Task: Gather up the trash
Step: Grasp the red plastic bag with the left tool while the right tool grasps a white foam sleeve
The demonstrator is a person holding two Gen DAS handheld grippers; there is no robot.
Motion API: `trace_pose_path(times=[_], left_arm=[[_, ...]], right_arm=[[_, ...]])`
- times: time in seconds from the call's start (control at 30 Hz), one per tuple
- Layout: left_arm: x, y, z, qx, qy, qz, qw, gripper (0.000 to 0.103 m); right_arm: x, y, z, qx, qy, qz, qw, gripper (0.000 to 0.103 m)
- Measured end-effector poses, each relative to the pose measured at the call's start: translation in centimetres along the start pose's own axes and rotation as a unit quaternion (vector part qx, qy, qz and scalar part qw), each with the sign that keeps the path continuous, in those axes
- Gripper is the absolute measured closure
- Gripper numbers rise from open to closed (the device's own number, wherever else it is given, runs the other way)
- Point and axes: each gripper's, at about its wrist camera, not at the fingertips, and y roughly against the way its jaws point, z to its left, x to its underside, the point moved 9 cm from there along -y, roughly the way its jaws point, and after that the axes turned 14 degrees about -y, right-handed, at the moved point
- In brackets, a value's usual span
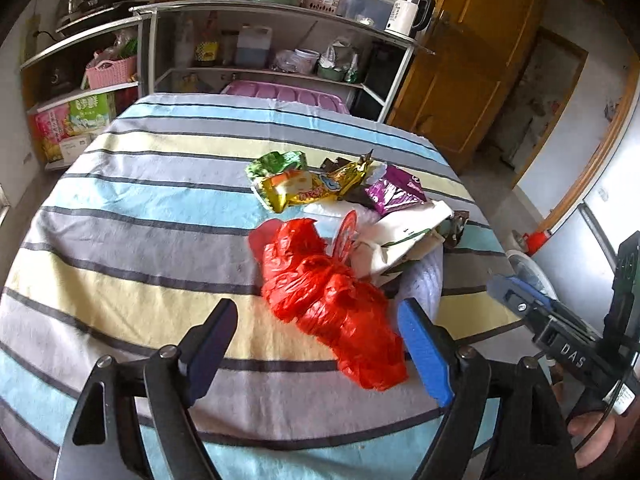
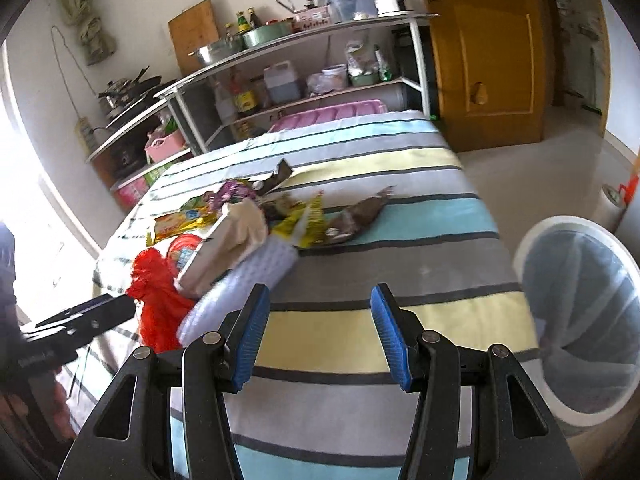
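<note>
Daylight fills the room, bright and soft. In the right wrist view, a window left of the striped table (image 2: 360,248) is blown out to white glare, and the wrappers are smeared by motion blur. Both views bend strongly at the dark corners.

Each claw is black, angular, with triangular cut-outs and silver round-headed screws at its pivots; the left claw (image 1: 318,350) and right claw (image 2: 316,336) carry ribbed blue pads, and white letters "DAS" mark the right body
</note>
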Motion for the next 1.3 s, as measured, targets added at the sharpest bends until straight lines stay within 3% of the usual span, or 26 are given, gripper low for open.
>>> trace_pose_path(times=[0.2, 0.27, 0.47, 0.63, 0.77, 0.9, 1.07, 1.3], left_arm=[[-0.5, -1.2, 0.2, 0.017, 0.01, -0.004, 0.9998, 0.023], [-0.5, -1.7, 0.2, 0.022, 0.009, 0.005, 0.9997, 0.028], [0.3, -2.9, 1.1, 0.038, 0.026, 0.021, 0.9987, 0.029], [0.5, -2.4, 1.3, 0.045, 0.024, 0.012, 0.9986, 0.039], [0.5, -2.2, 1.5, 0.051, 0.033, 0.01, 0.9981, 0.04], [0.6, -2.7, 1.8, 0.062, 0.043, 0.016, 0.997, 0.038], [0.5, -2.9, 1.6, 0.053, 0.046, 0.015, 0.9974, 0.036], [0.3, -2.7, 1.0, 0.035, 0.025, 0.011, 0.999, 0.04]], right_arm=[[0.3, -1.6, 1.9, -0.011, 0.004, 0.014, 1.0, 0.049], [0.4, -2.3, 2.2, -0.025, -0.005, 0.024, 0.999, 0.049], [0.9, -4.0, 2.5, -0.035, -0.021, 0.051, 0.998, 0.049], [1.1, -4.6, 3.6, -0.055, -0.02, 0.069, 0.996, 0.049], [1.6, -5.0, 4.5, -0.082, -0.026, 0.084, 0.993, 0.049], [2.2, -6.0, 4.4, -0.068, -0.028, 0.094, 0.993, 0.05], [2.1, -5.7, 4.2, -0.064, -0.029, 0.09, 0.993, 0.073], [2.0, -4.5, 3.5, -0.056, -0.024, 0.074, 0.995, 0.082]])
